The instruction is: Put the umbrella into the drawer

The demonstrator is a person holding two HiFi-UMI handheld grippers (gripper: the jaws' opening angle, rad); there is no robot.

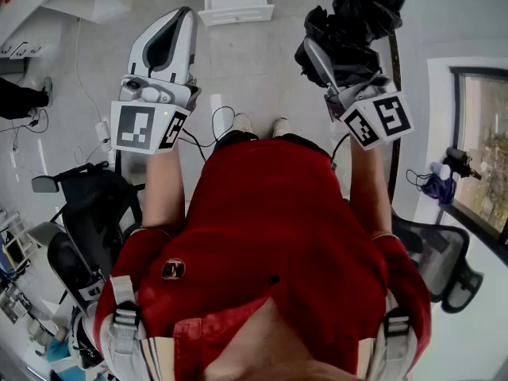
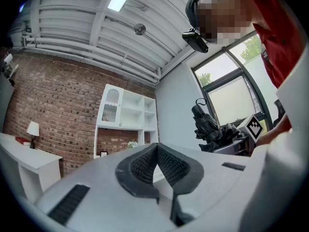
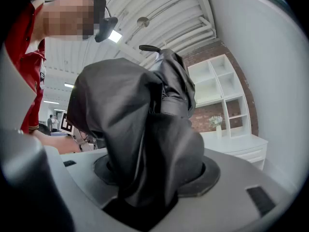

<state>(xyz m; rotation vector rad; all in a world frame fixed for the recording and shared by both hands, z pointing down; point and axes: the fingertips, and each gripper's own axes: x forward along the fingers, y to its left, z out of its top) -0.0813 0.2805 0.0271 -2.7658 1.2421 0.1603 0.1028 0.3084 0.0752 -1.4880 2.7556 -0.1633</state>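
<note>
A black folded umbrella (image 1: 357, 14) stands up from my right gripper (image 1: 335, 58), whose jaws are shut on its crumpled fabric. In the right gripper view the umbrella (image 3: 145, 129) fills the middle and hides the space between the pads of that gripper (image 3: 154, 175). My left gripper (image 1: 176, 24) is held out at the left, shut, with nothing in it; its ribbed pads meet at the tip (image 2: 157, 151). The left gripper view also catches the umbrella (image 2: 212, 127) off to the right. A white drawer (image 1: 236, 2) stands open on the floor ahead, beyond both grippers.
Black office chairs stand at the left (image 1: 95, 213) and right (image 1: 444, 252). Cables (image 1: 214, 121) trail over the grey floor. A white shelf unit (image 2: 128, 120) stands against a brick wall, with a white cabinet (image 3: 241, 146) below it. A window (image 1: 480, 141) is at the right.
</note>
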